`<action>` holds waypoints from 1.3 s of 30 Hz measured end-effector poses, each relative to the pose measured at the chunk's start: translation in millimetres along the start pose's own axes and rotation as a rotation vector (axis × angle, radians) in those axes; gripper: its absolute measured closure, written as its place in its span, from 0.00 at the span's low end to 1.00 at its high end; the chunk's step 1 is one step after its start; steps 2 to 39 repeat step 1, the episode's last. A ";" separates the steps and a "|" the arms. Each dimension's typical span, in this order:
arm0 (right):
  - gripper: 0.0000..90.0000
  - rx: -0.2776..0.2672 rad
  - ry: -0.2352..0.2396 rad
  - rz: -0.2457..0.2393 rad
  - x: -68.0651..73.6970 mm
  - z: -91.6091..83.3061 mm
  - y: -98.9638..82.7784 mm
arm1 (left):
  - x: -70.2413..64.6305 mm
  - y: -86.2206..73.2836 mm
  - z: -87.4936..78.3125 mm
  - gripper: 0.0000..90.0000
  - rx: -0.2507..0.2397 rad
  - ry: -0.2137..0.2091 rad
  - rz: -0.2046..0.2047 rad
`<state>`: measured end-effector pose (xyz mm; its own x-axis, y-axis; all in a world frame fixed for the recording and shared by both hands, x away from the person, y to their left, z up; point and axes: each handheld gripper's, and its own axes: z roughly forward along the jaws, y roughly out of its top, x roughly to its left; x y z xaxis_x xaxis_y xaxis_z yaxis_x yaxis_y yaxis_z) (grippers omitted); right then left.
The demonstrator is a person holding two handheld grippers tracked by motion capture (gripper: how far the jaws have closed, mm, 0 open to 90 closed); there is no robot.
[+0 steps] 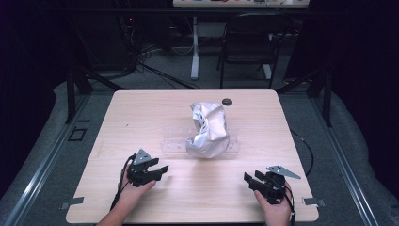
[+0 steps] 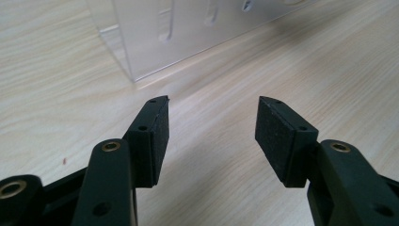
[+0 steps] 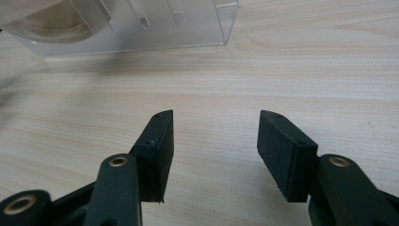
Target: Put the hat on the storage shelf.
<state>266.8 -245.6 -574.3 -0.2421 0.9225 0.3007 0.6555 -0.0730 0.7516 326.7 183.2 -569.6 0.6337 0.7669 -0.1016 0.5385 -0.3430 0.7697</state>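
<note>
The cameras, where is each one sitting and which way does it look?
High view: above the table, looking forward and down; both hands, left gripper, right gripper.
Left gripper view: on that gripper, open jaws toward the clear stand.
Right gripper view: same, open jaws toward the stand.
All views share that stand.

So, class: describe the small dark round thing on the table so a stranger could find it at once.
Start at the wooden table and look to its far edge, away from the person's hands. Just beyond the crumpled silver bag, which sits on a clear plastic rack, lies a small dark disc. It is the one flat, round, black thing there, apart from the shiny bag and the see-through rack.
</note>
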 end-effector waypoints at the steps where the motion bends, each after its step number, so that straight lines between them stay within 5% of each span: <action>1: 0.51 -0.010 0.004 0.004 0.6 1.6 -0.3 | -2.6 1.6 1.9 0.51 -0.004 -0.005 0.008; 39: 0.51 -0.010 0.004 0.004 0.6 1.6 -0.3 | -2.6 1.6 1.9 0.51 -0.004 -0.005 0.008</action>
